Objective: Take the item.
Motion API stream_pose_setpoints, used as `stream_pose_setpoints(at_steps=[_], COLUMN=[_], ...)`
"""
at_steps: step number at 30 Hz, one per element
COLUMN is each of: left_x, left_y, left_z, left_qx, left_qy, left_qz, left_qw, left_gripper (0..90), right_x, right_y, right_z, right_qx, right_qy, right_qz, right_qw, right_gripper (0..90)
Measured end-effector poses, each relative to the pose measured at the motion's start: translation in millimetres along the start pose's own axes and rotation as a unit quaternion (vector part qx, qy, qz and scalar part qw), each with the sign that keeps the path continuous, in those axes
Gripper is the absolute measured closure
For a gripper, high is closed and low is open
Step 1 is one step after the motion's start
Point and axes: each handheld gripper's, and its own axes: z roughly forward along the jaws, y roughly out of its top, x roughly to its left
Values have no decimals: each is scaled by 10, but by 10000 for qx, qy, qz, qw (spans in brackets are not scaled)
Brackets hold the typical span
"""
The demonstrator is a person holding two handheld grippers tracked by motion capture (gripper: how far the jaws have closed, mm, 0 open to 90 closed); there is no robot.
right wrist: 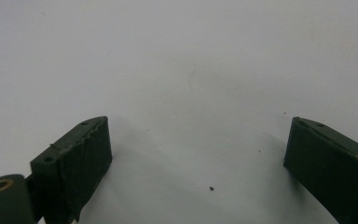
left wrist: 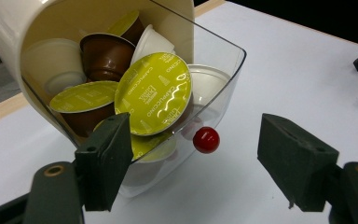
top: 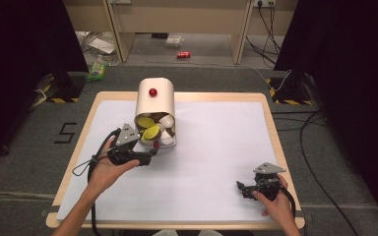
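High view: a cream cylindrical capsule dispenser (top: 155, 105) lies tipped on its side on the white-covered table (top: 216, 147), its clear plastic drawer (top: 163, 141) pulled out toward the person and full of coffee capsules. The left gripper (top: 150, 155) sits just beside the drawer's mouth, jaws spread with nothing pinched. In the left gripper view, the small red knob (left wrist: 206, 140) on the drawer's front hangs between the two pads, ahead of them and nearer the left one; a yellow-green foil-topped capsule (left wrist: 154, 93) faces the camera just above it. The dispenser's long axis runs away from the person. The right gripper (top: 243, 189) rests well apart from the dispenser, released over bare table.
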Motion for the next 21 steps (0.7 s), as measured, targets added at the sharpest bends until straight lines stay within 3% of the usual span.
stream_pose_setpoints(at_steps=[21], left_x=[-127], left_y=[-129], left_z=[-90], left_qx=[-43], left_qy=[-107], left_qz=[0], left_qw=[9999], left_gripper=[262], right_x=[0], right_y=[0], right_z=[1], right_qx=[-4], right_qy=[2], right_qz=[-2], right_qw=[10000], right_gripper=[77])
